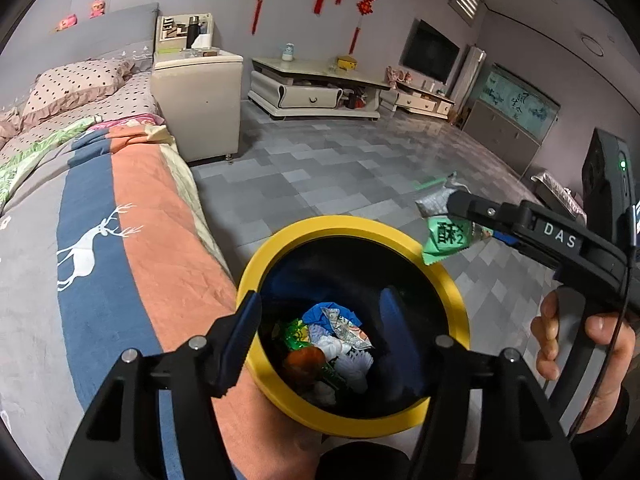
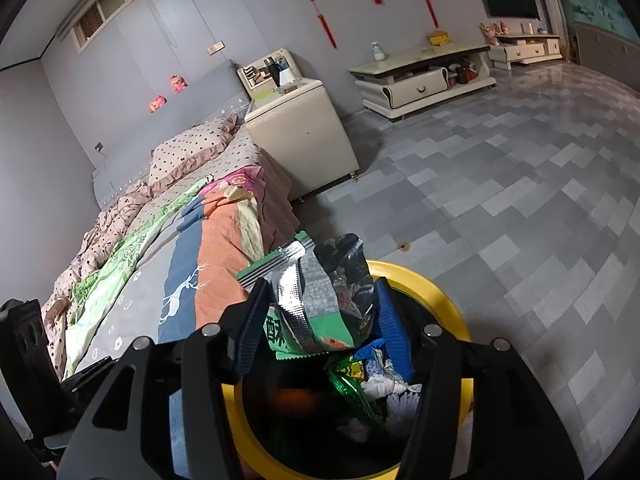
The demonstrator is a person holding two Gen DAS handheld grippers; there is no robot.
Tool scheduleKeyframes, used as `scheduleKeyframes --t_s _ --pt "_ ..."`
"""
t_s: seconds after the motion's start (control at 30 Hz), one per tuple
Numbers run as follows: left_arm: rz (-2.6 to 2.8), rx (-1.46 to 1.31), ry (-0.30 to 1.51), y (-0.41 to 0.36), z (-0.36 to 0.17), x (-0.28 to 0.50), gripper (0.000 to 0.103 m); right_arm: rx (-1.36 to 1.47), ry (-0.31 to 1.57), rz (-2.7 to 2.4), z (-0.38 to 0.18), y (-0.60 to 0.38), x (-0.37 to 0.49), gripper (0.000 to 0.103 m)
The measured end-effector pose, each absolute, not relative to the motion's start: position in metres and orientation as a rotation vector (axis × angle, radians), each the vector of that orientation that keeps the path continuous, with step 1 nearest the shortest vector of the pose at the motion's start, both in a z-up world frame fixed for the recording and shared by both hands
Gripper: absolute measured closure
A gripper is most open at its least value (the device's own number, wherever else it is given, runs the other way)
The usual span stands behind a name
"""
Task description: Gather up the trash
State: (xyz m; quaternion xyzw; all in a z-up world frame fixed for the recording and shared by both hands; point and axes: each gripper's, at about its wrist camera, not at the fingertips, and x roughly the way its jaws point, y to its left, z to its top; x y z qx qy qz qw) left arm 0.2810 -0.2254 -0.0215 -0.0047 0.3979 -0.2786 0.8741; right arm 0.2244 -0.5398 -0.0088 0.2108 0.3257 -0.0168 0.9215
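A yellow-rimmed black trash bin (image 1: 456, 292) stands on the floor beside the bed, holding several wrappers and tissues (image 1: 336, 344). My left gripper (image 1: 320, 340) is open, with its jaws straddling the bin's near left rim. My right gripper (image 2: 316, 320) is shut on a green and silver snack wrapper (image 2: 316, 304) and holds it over the bin (image 2: 436, 296). In the left wrist view the right gripper (image 1: 460, 204) comes in from the right with the wrapper (image 1: 444, 236) above the bin's far right rim.
A bed with a striped deer blanket (image 1: 120, 248) lies left of the bin. A beige cabinet (image 1: 200, 104) stands at the bed's head. A white TV stand (image 1: 316, 88) lines the far wall. Grey tiled floor (image 1: 340, 168) spreads to the right.
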Motion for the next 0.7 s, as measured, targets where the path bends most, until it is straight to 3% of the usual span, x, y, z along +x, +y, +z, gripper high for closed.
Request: scheduleKeyframes --t_s 0.47,0.7 --pt "-0.521 -0.073 0.805 -0.184 -0.012 0.274 0.042 0.464 0.692 -0.053 -0.011 -0.541 0.213 0.036" --pt "-0.496 -0.098 0.774 -0.165 -0.003 0.266 0.041 0.464 0.691 -0.038 -0.005 -0.532 0.201 0.035"
